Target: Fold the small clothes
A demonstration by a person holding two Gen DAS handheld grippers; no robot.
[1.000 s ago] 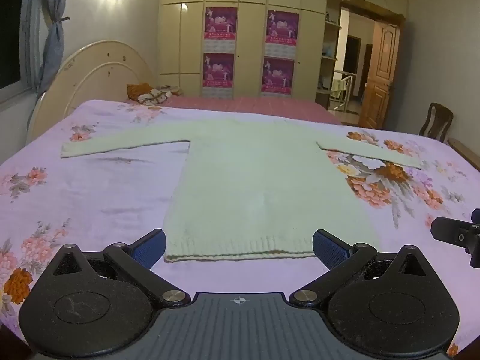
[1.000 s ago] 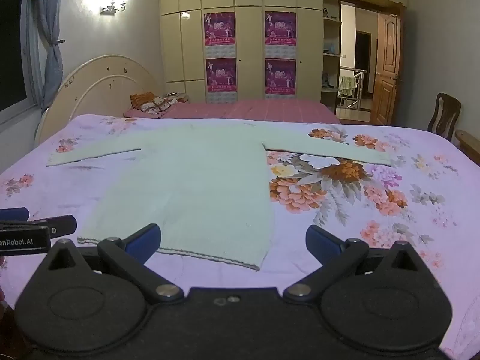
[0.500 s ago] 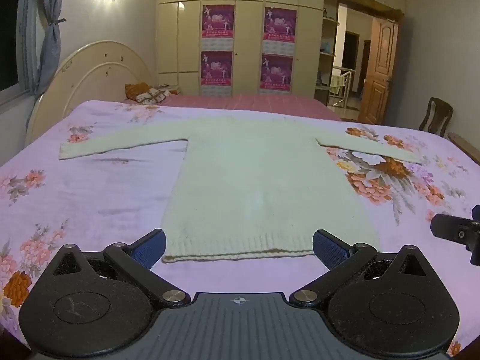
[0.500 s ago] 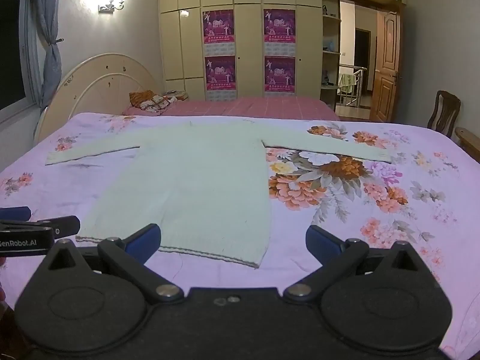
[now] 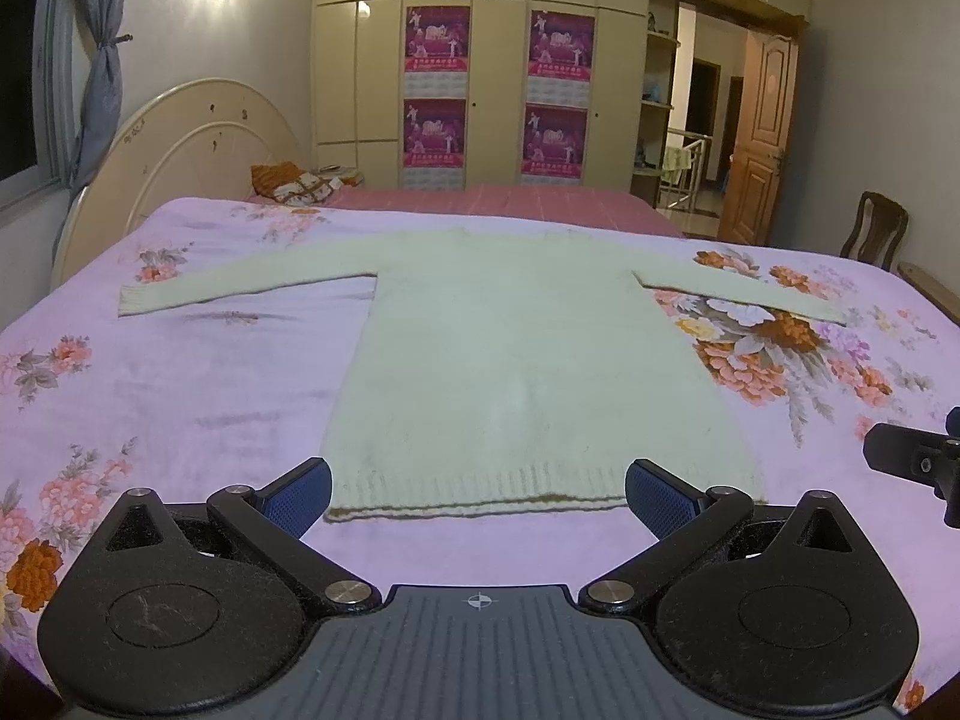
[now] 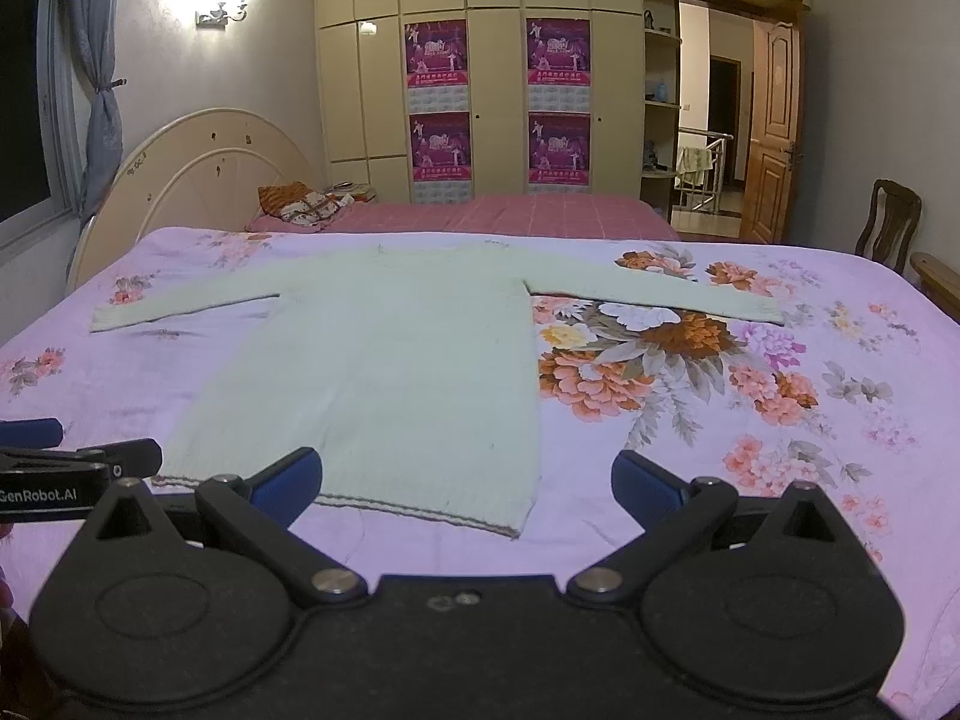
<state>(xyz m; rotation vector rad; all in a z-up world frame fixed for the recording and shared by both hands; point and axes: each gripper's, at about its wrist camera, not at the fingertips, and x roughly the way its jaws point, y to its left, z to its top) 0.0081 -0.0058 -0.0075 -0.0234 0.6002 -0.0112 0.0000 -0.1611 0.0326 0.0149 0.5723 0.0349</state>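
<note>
Nothing is blocking your grippers; the sweater [image 5: 528, 372] is lying flat on the floral bedspread [image 5: 180, 396] at twelve o'clock, both the left gripper [image 5: 478, 489] and the right gripper [image 6: 467, 476] gaping wide.

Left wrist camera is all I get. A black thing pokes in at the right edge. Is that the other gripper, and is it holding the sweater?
Observer: Yes, that's the right gripper. Its own camera shows its jaws wide open and empty.
Operator: What's it pointing at?
Observer: The right-hand hem corner of the sweater, lying flat on the bedspread, untouched.
Operator: Can it see my gripper?
Observer: Yes, the left gripper pokes in at its left edge, with GenRobot.AI printed on its side.
</note>
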